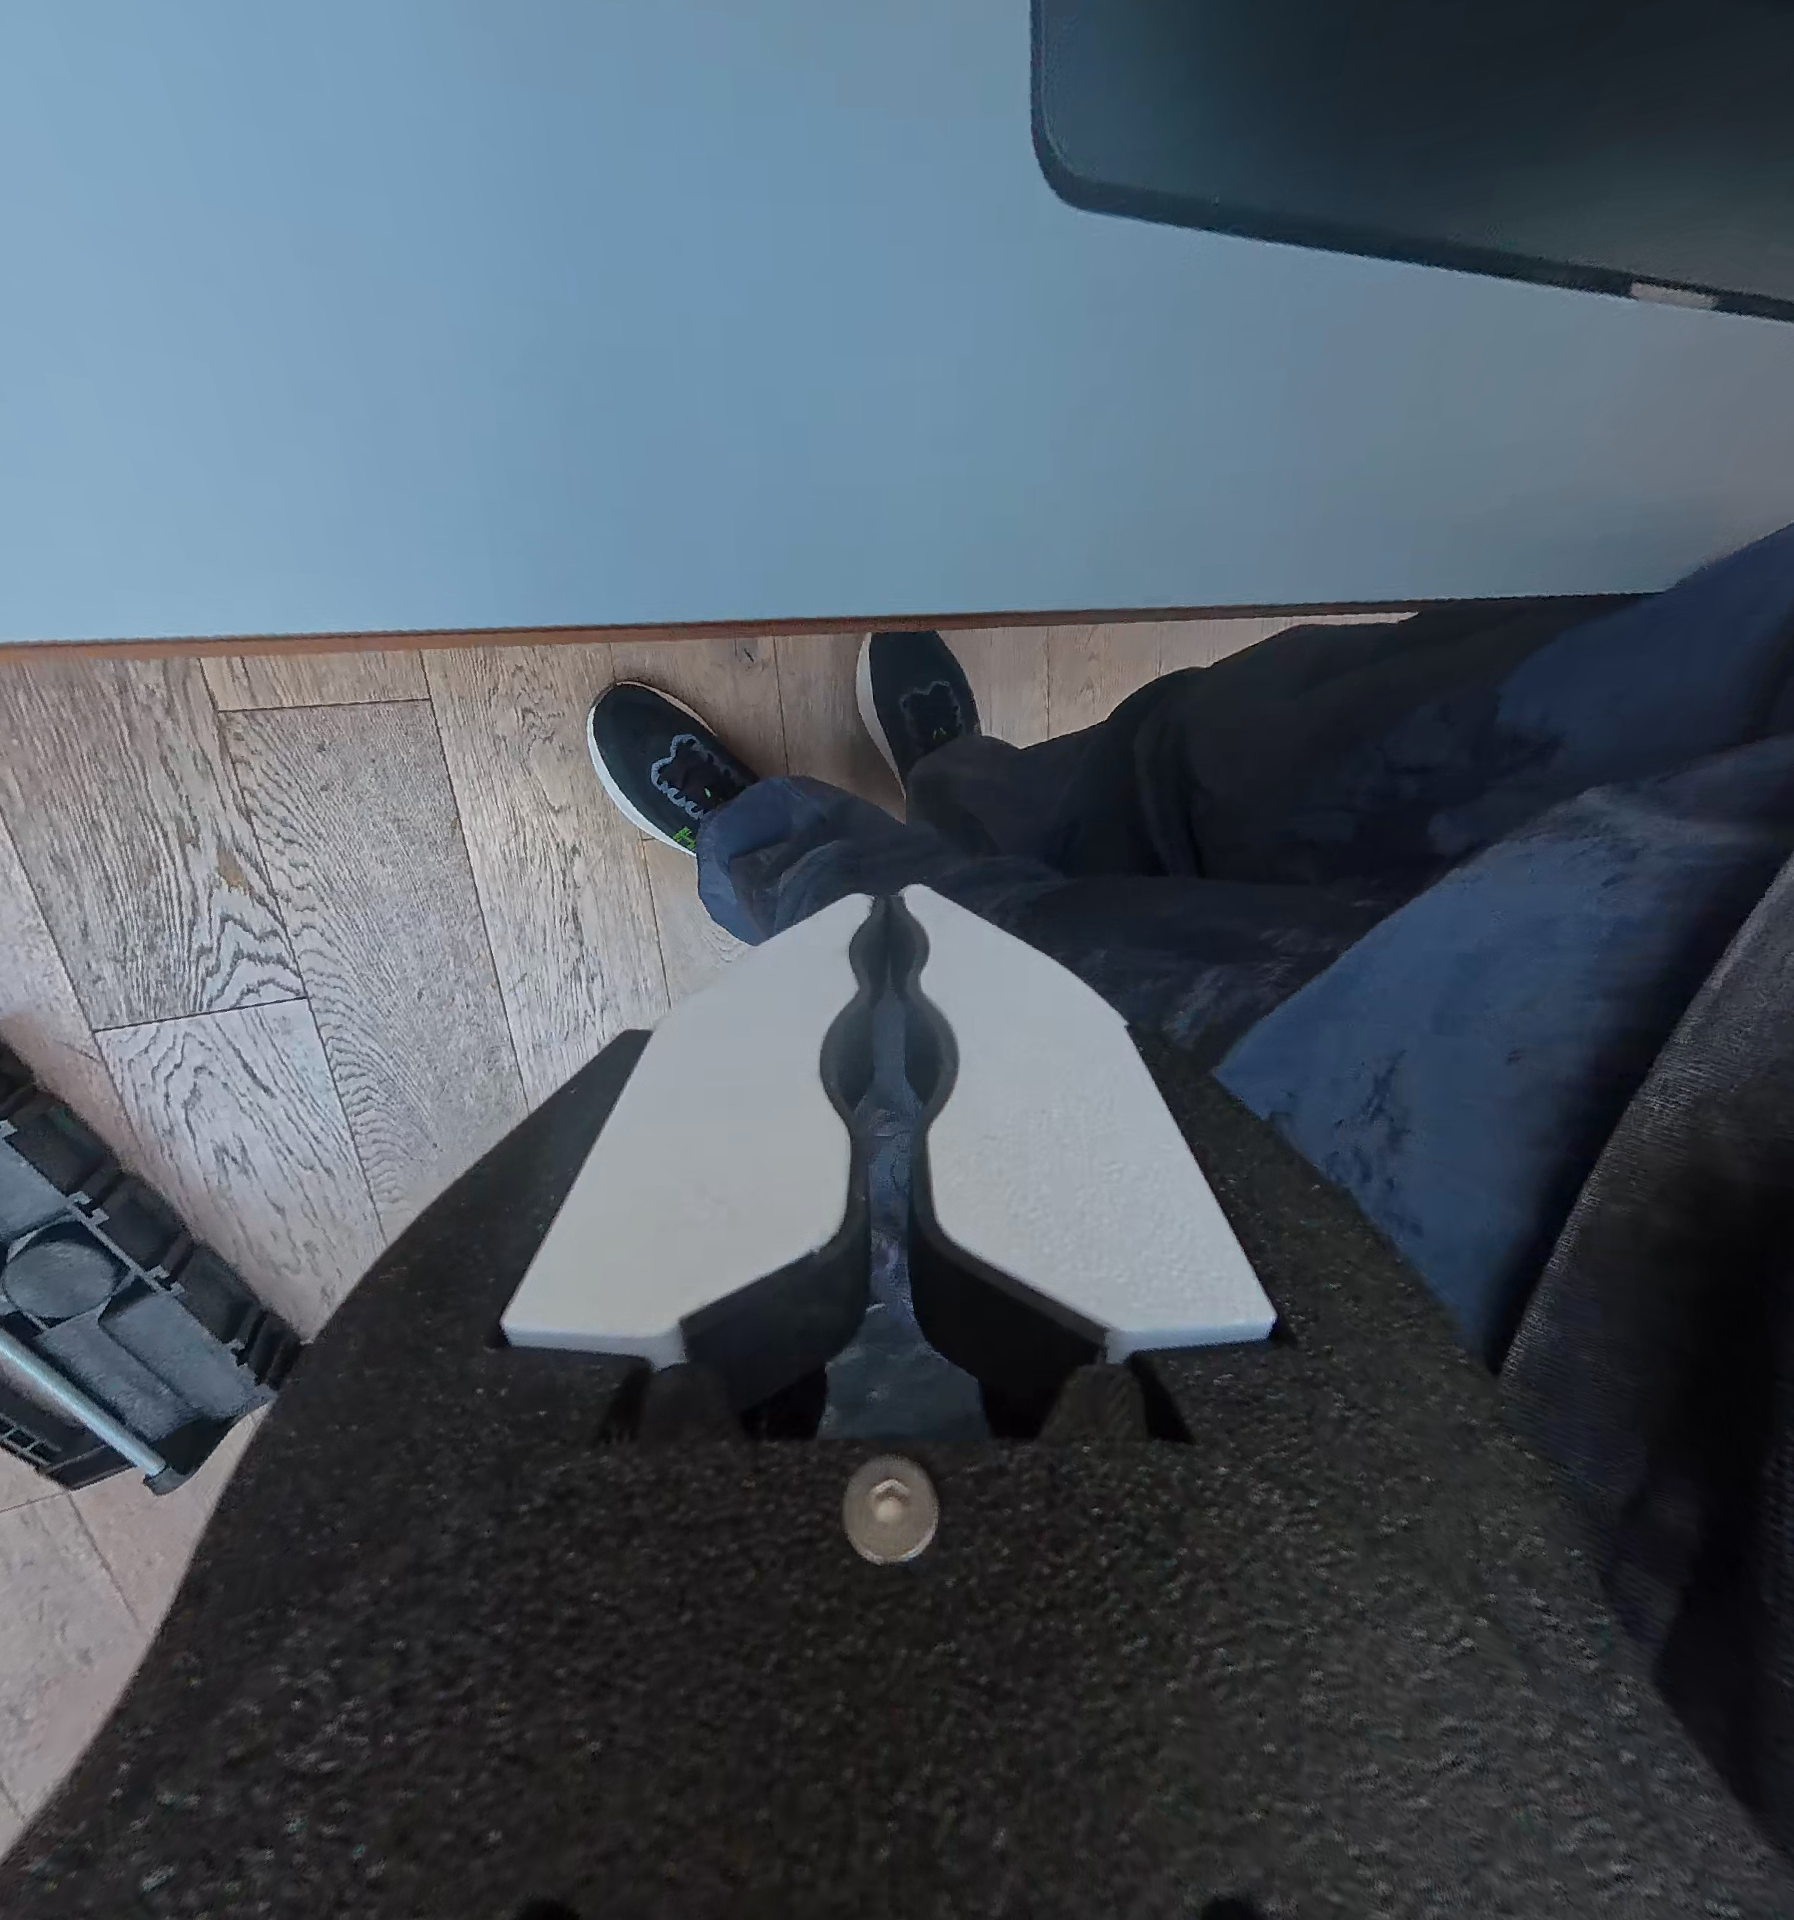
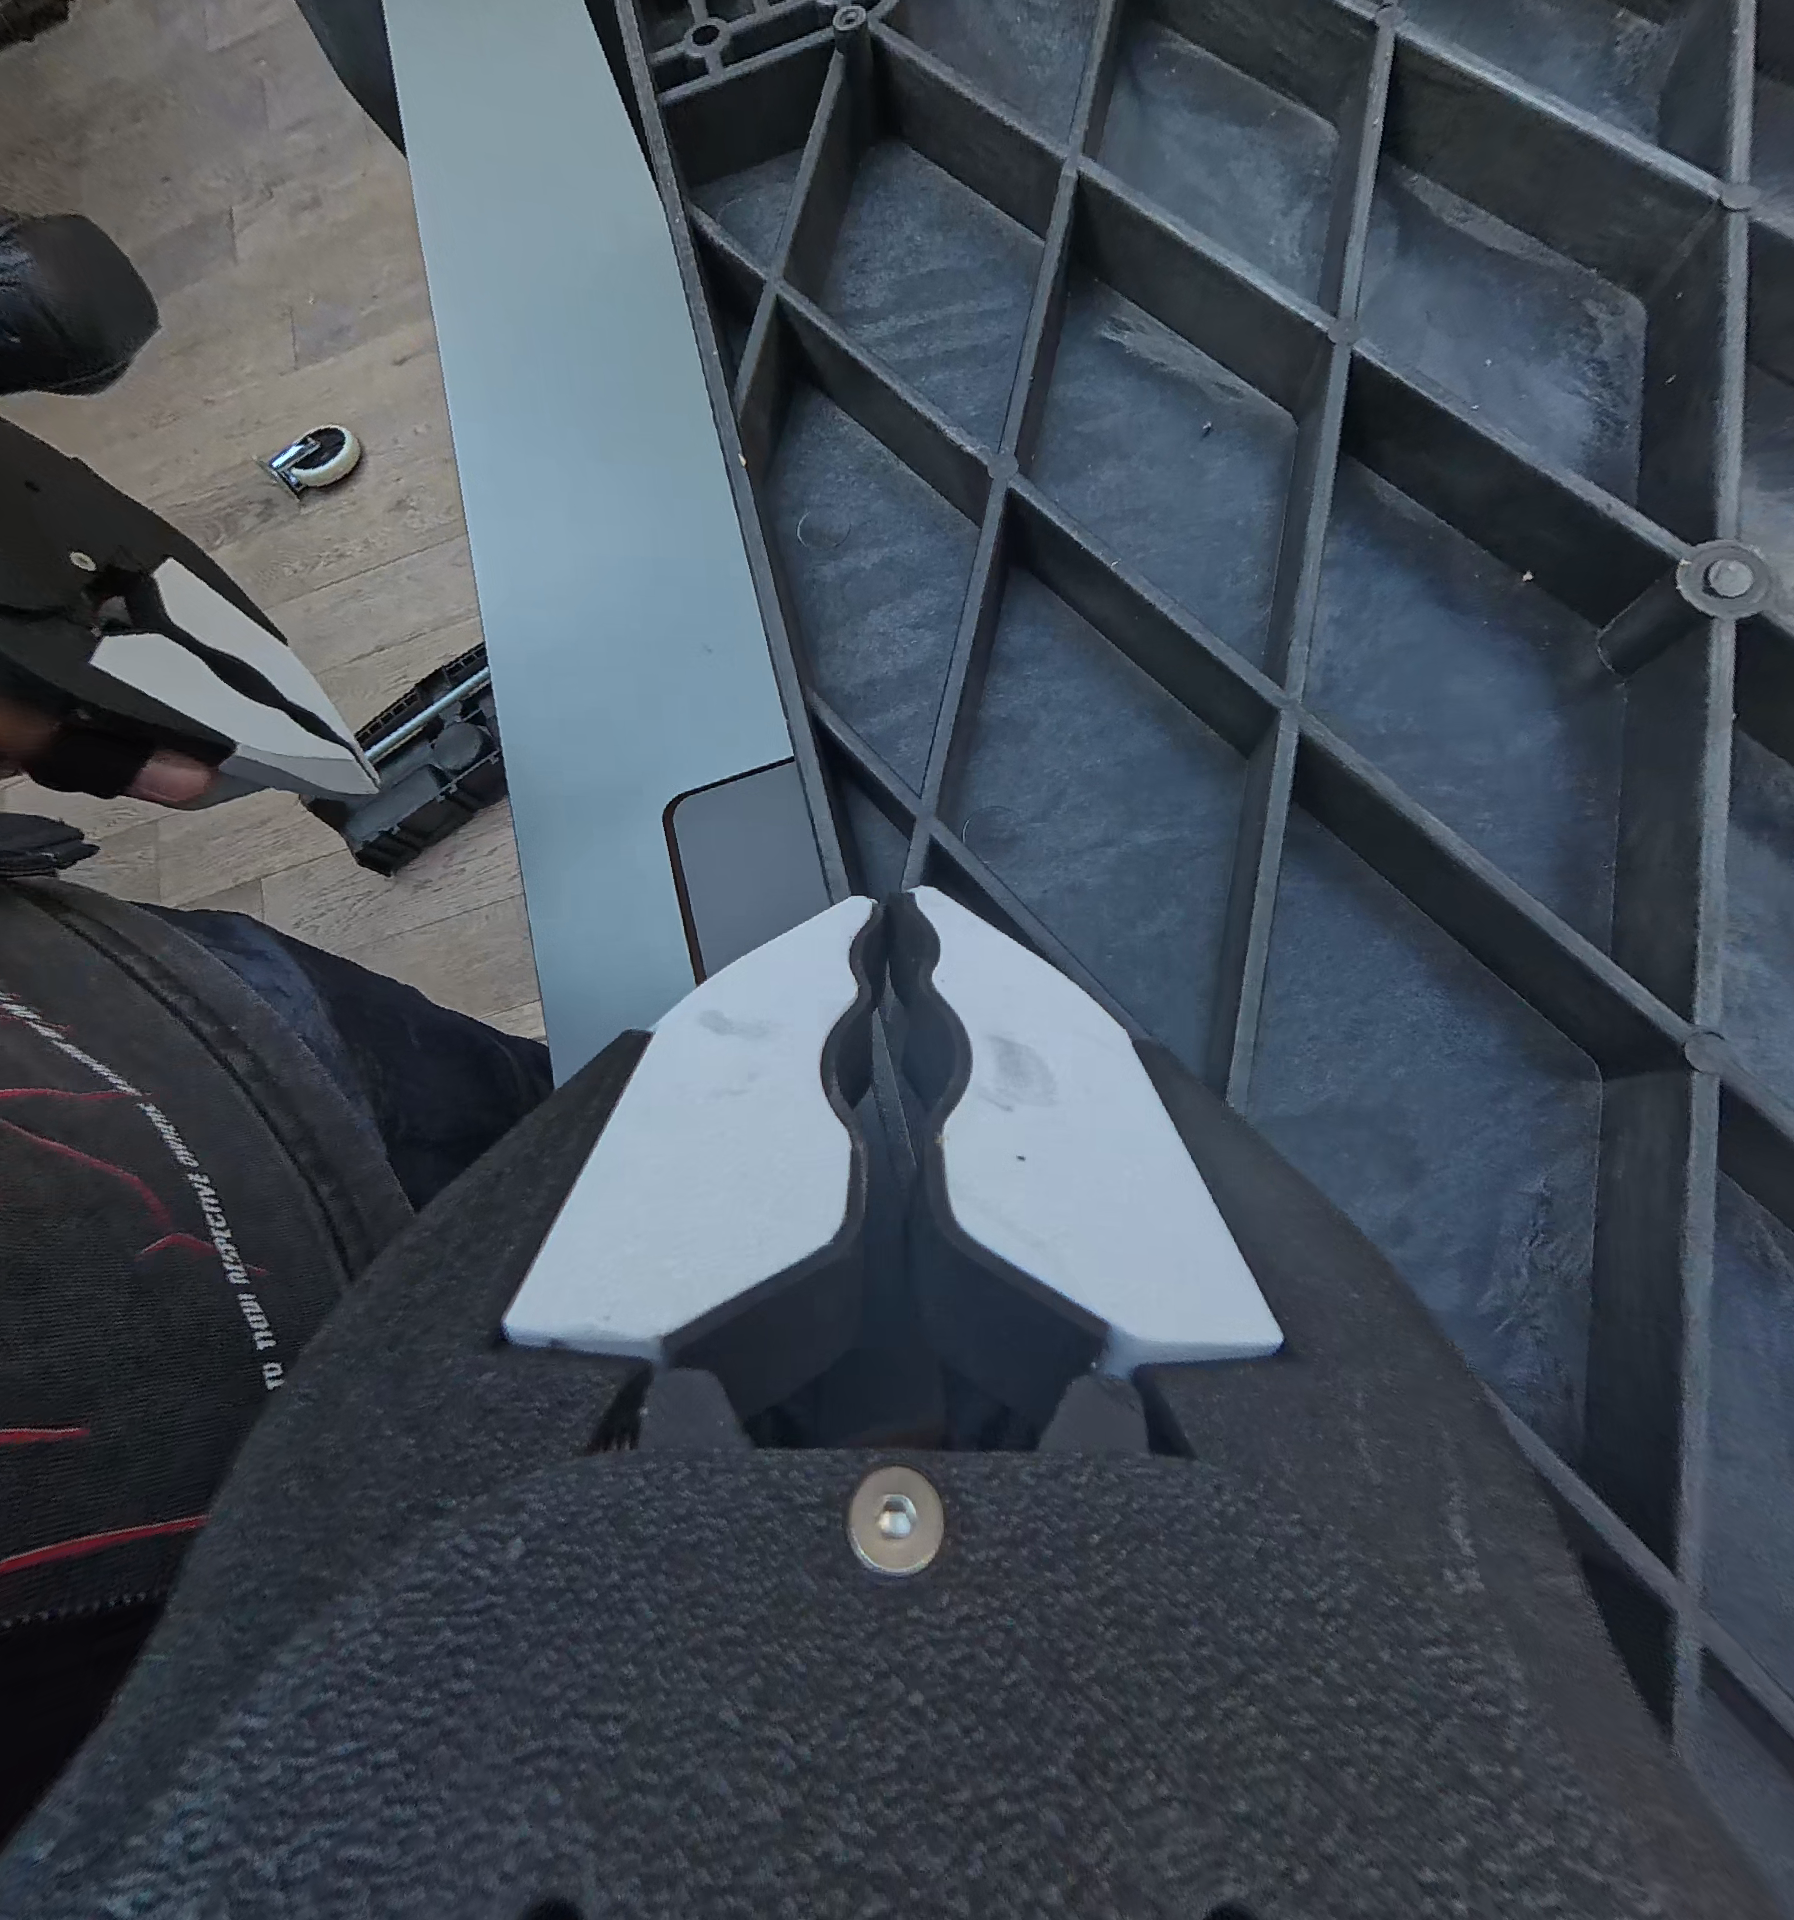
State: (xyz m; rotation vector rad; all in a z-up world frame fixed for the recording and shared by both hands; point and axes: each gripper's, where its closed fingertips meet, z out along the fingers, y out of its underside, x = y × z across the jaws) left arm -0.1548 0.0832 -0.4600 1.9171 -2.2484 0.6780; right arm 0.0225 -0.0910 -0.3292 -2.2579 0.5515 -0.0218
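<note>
My right gripper point(image 2: 893, 904) is shut, and its tips pinch a thin rib of a large black plastic panel point(image 2: 1288, 623). The panel has a lattice of ribs and lies on the grey table point(image 2: 581, 520). My left gripper point(image 1: 888, 906) is shut and empty. It hangs in the air past the table's edge, above a person's dark trousers point(image 1: 1132, 790). It also shows in the right wrist view point(image 2: 353, 774), at the left, held by a gloved hand point(image 2: 93, 764).
A dark flat device point(image 1: 1444, 125) lies on the table point(image 1: 560, 364); it also shows in the right wrist view point(image 2: 747, 862), beside the panel. A small black part with a metal rod point(image 1: 72, 1278) and a caster wheel point(image 2: 316, 457) lie on the wooden floor. Two shoes point(image 1: 664, 769) and a blue cushion point(image 1: 1475, 1039) are below. The grippers' ends are close to 30 centimeters from one another.
</note>
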